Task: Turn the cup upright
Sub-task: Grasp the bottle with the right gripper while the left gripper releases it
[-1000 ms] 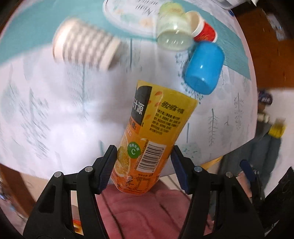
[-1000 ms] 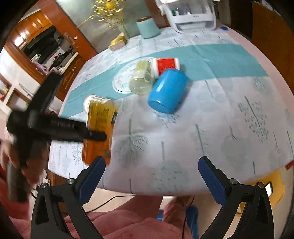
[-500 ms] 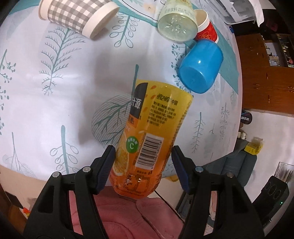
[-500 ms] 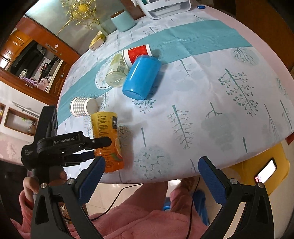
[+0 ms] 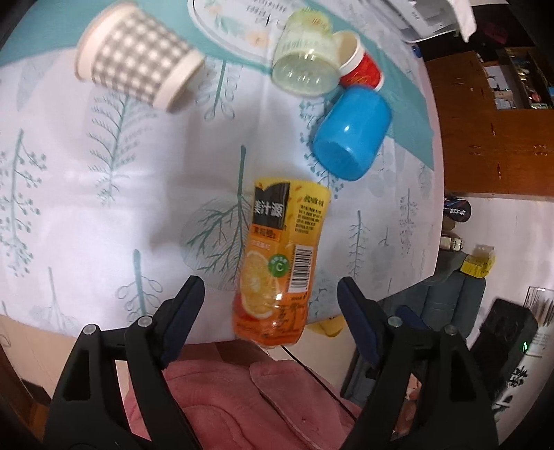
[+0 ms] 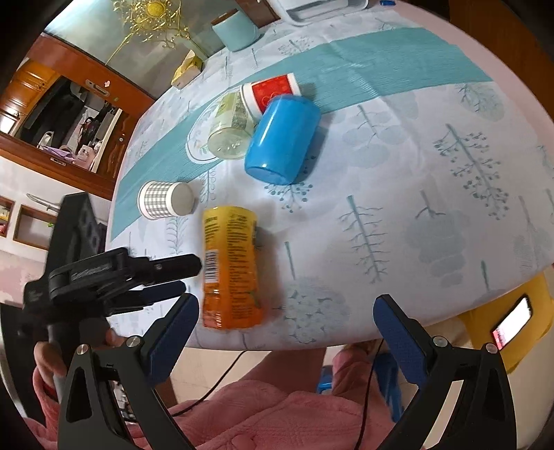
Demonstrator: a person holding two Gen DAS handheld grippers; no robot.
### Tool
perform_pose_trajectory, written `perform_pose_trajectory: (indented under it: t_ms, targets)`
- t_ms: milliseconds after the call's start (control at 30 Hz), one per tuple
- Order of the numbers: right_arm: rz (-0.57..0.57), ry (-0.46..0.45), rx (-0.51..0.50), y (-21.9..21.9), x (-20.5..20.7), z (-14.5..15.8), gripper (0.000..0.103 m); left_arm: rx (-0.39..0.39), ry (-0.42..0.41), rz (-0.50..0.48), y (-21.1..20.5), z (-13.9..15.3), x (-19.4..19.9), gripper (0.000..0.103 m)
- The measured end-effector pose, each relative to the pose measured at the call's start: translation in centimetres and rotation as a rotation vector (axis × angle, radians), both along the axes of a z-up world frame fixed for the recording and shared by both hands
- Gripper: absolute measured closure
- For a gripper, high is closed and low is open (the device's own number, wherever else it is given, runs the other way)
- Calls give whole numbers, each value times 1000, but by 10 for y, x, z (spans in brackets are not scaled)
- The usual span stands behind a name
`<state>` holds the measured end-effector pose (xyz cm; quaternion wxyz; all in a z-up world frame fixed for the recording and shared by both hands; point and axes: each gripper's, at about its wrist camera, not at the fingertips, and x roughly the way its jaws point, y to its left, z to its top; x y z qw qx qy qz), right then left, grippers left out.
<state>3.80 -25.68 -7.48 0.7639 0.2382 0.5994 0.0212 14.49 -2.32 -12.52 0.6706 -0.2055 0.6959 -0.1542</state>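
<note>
An orange juice-label cup (image 5: 280, 256) (image 6: 230, 266) stands upright near the table's front edge. My left gripper (image 5: 270, 297) is open, its jaws apart on either side of the cup and clear of it; it also shows in the right wrist view (image 6: 180, 277). My right gripper (image 6: 285, 318) is open and empty over the table edge. A blue cup (image 5: 353, 133) (image 6: 282, 140), a grey checked cup (image 5: 138, 71) (image 6: 166, 200), a clear yellowish cup (image 5: 306, 67) (image 6: 230, 128) and a red paper cup (image 5: 360, 67) (image 6: 271, 91) lie on their sides.
The tablecloth (image 6: 415, 173) has tree prints and a teal stripe. A round mat (image 5: 235, 27) lies under the clear cup. A teal canister (image 6: 237, 29) and a white box (image 6: 318, 7) stand at the far edge. A yellow stool (image 6: 498, 322) is beside the table.
My left gripper has opened and let go of the orange cup, which now stands on the table. The gripper has drawn back a little. My right gripper stays open.
</note>
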Motion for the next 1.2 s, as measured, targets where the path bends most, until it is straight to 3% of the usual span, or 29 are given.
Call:
perform_pose_trajectory:
  t_ms: [233, 433, 833, 967, 1200]
  targets:
    - [-18, 71, 101, 18, 22, -24, 1, 73, -115, -20, 20, 24, -11, 26]
    - [-46, 116, 163, 37, 42, -48, 1, 121, -147, -14, 42, 25, -18, 26]
    - [-105, 220, 61, 71, 87, -91, 1, 230, -204, -88, 55, 21, -14, 26]
    - [-99, 226, -20, 83, 103, -101, 1, 245, -209, -128, 56, 20, -10, 26]
    - [-74, 224, -85, 100, 127, -107, 32, 299, -285, -184, 54, 34, -1, 26]
